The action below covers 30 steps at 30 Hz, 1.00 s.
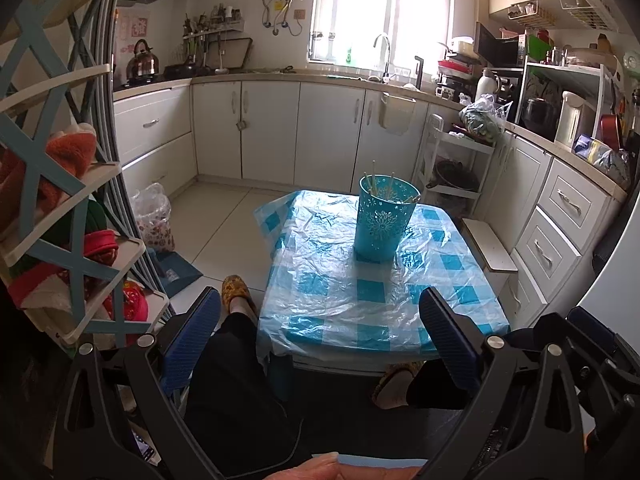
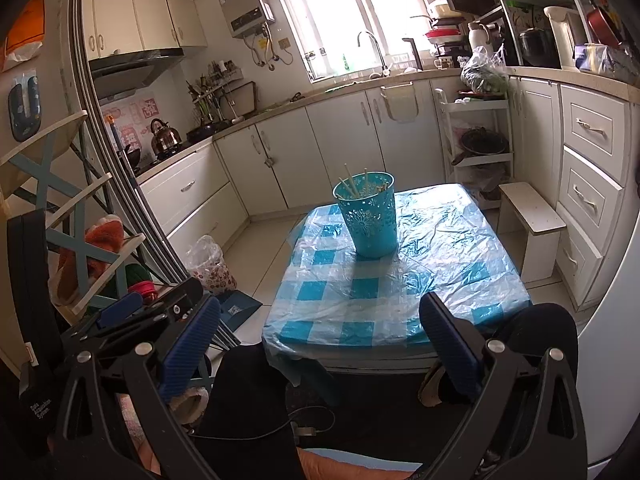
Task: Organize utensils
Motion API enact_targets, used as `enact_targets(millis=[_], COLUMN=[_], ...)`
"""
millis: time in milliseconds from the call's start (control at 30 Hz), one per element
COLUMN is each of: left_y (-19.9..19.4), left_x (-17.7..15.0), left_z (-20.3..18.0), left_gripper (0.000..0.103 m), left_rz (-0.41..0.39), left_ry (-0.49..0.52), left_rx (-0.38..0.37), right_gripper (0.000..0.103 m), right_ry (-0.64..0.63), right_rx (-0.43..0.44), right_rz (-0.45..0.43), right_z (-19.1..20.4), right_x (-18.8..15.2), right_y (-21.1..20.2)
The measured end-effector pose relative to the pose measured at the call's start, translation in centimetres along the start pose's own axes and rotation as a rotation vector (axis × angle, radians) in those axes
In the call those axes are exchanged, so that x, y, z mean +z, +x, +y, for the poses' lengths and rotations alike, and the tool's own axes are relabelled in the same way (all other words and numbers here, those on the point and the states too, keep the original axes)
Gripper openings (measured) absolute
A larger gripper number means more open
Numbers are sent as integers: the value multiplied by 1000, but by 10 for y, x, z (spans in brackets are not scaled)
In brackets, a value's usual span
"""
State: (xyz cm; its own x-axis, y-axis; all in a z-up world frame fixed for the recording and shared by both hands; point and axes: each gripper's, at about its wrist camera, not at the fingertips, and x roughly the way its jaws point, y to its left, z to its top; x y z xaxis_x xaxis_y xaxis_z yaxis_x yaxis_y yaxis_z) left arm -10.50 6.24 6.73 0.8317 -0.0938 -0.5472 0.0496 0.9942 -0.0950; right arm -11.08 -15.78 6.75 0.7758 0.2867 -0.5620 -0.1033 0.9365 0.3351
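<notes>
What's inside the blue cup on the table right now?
Several chopsticks stand in the blue cup, their tops poking above the rim. The cup's wall hides their lower ends and anything else inside.

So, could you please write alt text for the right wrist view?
A teal cup holding chopsticks stands on a small table with a blue-checked plastic cover, in a kitchen with white cabinets. In the foreground the right gripper is open and empty, short of the table.
</notes>
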Motion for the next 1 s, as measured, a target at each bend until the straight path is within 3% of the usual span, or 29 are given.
enact_targets(millis=[1000], left_y=[-11], left_x=[-5], left_z=[3], left_gripper=[95], left_rz=[-18], left_ry=[2], left_rx=[15], right_gripper=[95], right_ry=[-7], right_rx=[-8], right_rz=[15], right_z=[7], right_x=[-7], right_y=[-2])
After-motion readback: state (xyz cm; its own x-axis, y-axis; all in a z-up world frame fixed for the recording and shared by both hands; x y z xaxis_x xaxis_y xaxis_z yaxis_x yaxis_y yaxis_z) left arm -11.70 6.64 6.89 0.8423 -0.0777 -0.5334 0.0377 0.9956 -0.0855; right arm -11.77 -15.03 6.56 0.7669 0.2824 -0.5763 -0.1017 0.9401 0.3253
